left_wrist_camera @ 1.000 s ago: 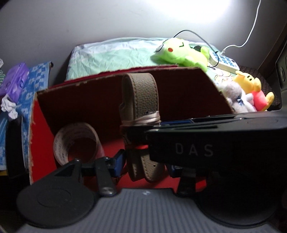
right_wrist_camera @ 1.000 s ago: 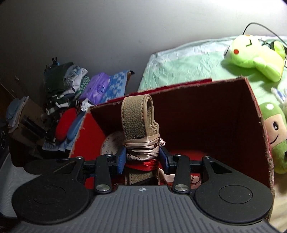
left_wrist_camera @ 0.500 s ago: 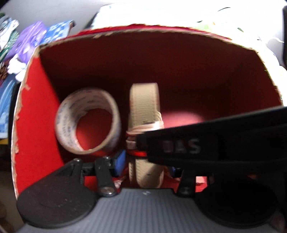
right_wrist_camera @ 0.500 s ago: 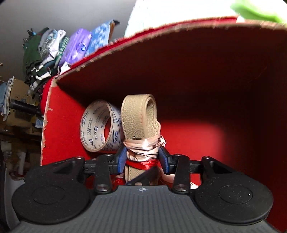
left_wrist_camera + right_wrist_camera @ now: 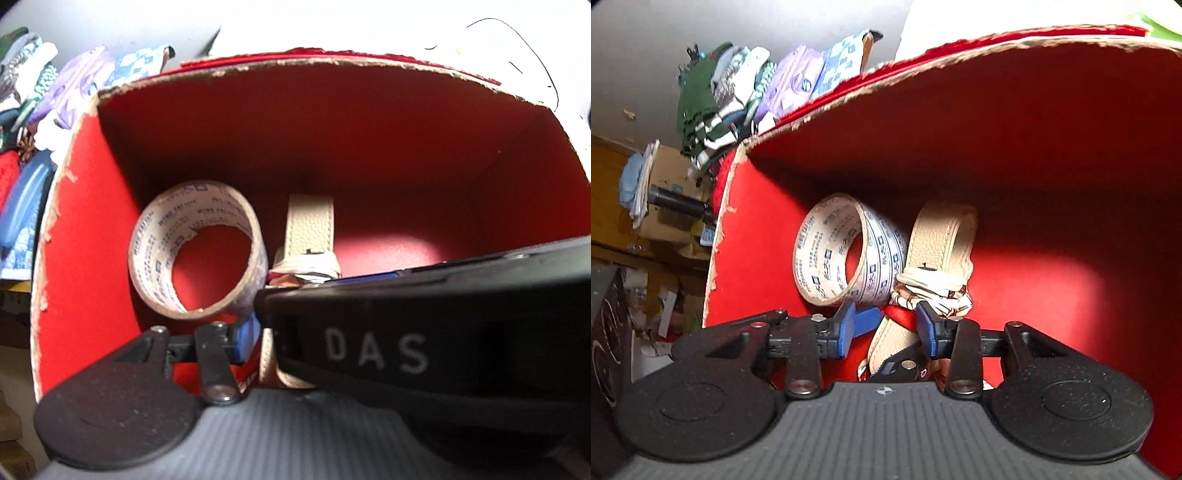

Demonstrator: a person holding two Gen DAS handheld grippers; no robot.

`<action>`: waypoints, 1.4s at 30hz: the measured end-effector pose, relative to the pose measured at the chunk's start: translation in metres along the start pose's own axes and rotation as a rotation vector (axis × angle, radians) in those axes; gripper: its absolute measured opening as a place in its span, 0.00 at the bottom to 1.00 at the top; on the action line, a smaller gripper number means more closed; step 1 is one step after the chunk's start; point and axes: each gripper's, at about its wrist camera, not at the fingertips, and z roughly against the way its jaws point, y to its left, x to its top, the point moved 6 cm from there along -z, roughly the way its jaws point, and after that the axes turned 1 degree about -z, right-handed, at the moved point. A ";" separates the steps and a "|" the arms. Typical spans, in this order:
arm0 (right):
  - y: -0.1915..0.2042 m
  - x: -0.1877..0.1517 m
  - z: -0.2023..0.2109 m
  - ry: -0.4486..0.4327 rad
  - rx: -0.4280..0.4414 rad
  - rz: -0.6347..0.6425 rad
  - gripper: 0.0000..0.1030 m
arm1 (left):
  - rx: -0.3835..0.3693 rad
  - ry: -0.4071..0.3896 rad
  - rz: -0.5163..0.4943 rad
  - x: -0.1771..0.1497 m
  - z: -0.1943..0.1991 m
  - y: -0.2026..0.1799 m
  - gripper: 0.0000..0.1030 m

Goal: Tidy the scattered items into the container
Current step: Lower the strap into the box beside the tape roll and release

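Note:
A beige leather strap bundle (image 5: 942, 240), tied with pale and red ribbon, lies inside the red cardboard box (image 5: 750, 221). It rests next to a printed tape roll (image 5: 846, 251). My right gripper (image 5: 886, 328) is down in the box with its jaws apart, one pad on each side of the bundle without pressing it. In the left wrist view the strap (image 5: 310, 225), the roll (image 5: 199, 247) and the box wall (image 5: 81, 229) show too. My left gripper (image 5: 280, 332) is mostly hidden behind the right gripper's black body; only its left blue pad (image 5: 247, 338) shows.
A pile of folded clothes and a purple packet (image 5: 790, 85) lies left of the box. Cardboard boxes and clutter (image 5: 653, 206) stand further left. Pale bedding (image 5: 369, 26) lies behind the box.
Both grippers have gone down into the box with the strap bundle. The right gripper's jaws have opened off the bundle, which now leans against the tape roll.

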 end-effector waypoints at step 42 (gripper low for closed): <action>0.016 -0.040 0.086 -0.416 -0.227 0.049 0.42 | 0.198 -0.209 0.009 -0.030 0.100 0.000 0.80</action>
